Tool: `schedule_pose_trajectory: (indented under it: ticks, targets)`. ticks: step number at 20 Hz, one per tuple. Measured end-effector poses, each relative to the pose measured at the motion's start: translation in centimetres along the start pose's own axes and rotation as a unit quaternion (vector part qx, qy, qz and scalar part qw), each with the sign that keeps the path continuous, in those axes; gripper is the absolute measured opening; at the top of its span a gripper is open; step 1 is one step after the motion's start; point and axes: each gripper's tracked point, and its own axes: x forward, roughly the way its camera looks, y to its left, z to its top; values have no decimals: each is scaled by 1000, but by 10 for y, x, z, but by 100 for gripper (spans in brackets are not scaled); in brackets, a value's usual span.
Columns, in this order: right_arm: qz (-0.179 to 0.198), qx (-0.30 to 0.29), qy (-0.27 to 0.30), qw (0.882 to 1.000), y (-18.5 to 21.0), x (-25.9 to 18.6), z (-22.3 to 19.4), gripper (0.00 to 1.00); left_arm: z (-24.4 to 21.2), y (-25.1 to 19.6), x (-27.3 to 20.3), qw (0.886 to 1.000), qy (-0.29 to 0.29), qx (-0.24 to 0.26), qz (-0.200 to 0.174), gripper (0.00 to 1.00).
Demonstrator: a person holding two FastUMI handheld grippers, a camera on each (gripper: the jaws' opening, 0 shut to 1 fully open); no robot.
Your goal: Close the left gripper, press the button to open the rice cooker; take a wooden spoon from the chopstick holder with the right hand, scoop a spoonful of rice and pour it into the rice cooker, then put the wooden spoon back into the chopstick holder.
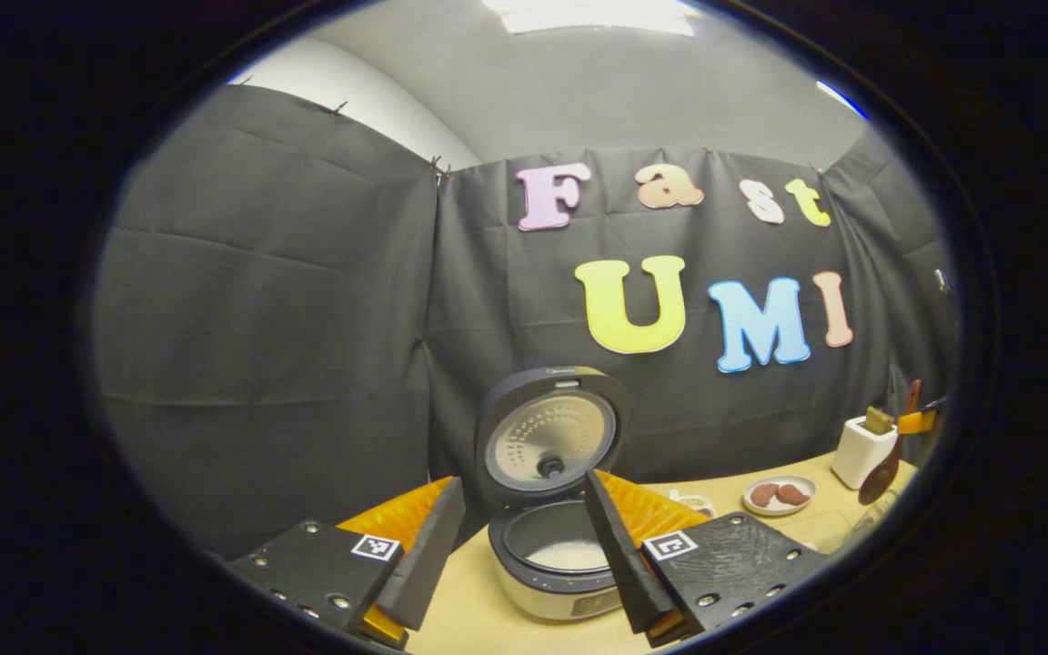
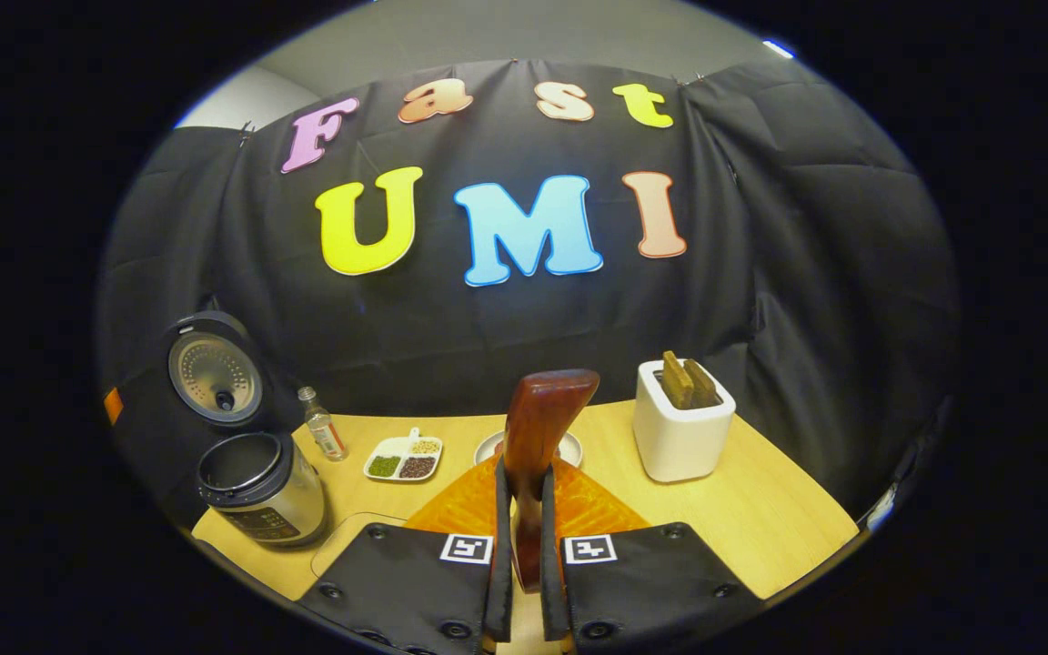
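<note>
The right hand-held gripper point(image 2: 524, 555) is clamped on the wooden spoon point(image 2: 535, 455), which stands upright between its fingers, above the surface point(image 2: 760, 518). The chopstick holder point(image 2: 677, 435) sits just right of it. The left hand-held gripper point(image 1: 524, 546) hangs open before the lid-up rice cooker point(image 1: 553, 509).

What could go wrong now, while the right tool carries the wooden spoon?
The right tool grips the wooden spoon low on its handle, so the spoon may swing or slip. The small bottle stands near the open rice cooker; a sweep toward the pot might knock it over.
</note>
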Motion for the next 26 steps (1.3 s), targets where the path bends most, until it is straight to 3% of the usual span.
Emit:
schedule_pose_trajectory:
  ticks: [4, 8, 19, 23, 26]
  targets:
    - [19, -12, 9, 1000, 41, 11, -17, 14, -5, 17, 12, 1000, -1, 0, -3, 80]
    - [14, -40, 19, 999, 63, 25, -41, 15, -13, 34, 21, 1000, 1, -5, -5, 80]
    - [-21, -165, 39, 985, 87, 64, -110, 14, -31, 64, 34, 1000, 16, 8, 6, 80]
    - [11, -167, 44, 985, 107, 68, -124, 14, -33, 58, 35, 1000, 17, 9, 3, 80]
    - [44, -126, 62, 989, 125, 65, -135, 15, -34, 53, 33, 1000, 20, 7, 1, 80]
